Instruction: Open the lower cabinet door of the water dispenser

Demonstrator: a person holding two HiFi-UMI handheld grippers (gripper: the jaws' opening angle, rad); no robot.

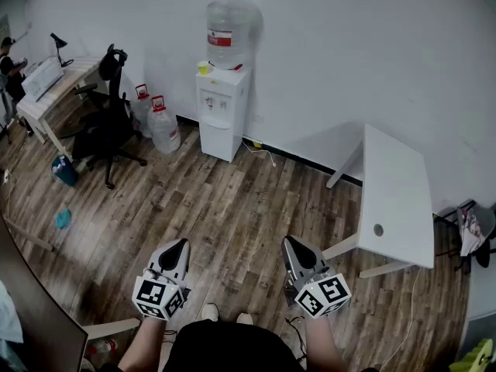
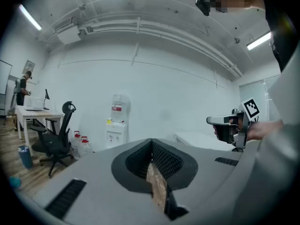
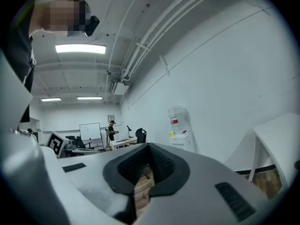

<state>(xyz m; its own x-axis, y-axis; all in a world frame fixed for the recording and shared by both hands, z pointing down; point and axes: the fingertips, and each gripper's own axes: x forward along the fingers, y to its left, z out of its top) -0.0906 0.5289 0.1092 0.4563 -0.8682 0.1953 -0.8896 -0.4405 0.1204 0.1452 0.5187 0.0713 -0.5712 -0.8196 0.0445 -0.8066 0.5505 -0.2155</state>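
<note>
One bottle atop water dispenser, left gripper and right gripper pressed together, empty.

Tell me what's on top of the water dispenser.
A big clear bottle with a red label stands on the dispenser, a small yellow thing beside it. The bottle's neck is hidden.

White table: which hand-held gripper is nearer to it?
Right. The right hand-held gripper is just left of the white table; the left hand-held gripper is farther left.
</note>
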